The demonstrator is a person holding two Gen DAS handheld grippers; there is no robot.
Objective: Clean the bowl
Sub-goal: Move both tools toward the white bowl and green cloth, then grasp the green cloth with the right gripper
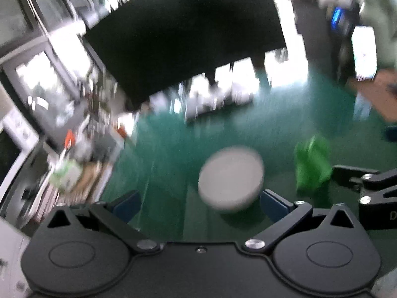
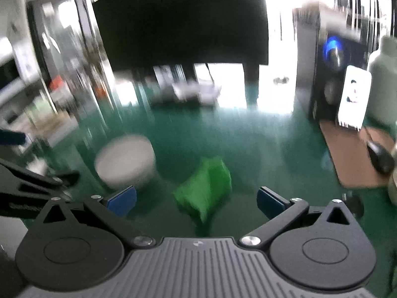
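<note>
Both views were heavily smeared by motion blur, so I could make out little fine detail; the shelves and clutter on the left and the bright windows behind a large dark panel (image 1: 183, 37) were only streaks. The bowl (image 1: 230, 177) read as a pale, round, low shape with a smooth matte look; whether it stood rim up or turned over I could not tell, and being round it showed no long axis. It sat on the glossy green desk (image 1: 161, 173), just ahead of my left claw (image 1: 199, 204), nearer the right-hand blue pad (image 1: 273, 204); that claw was spread wide with nothing between its pads. My right claw (image 2: 196, 202) was likewise spread and empty; ahead of it, between the pads, lay a bright green cloth (image 2: 204, 191), crumpled and soft-edged, just beside the bowl (image 2: 125, 165) but apart from it. At the right edge a brown mat (image 2: 352, 156) and a white upright card (image 2: 354, 99) were partly cut off.
</note>
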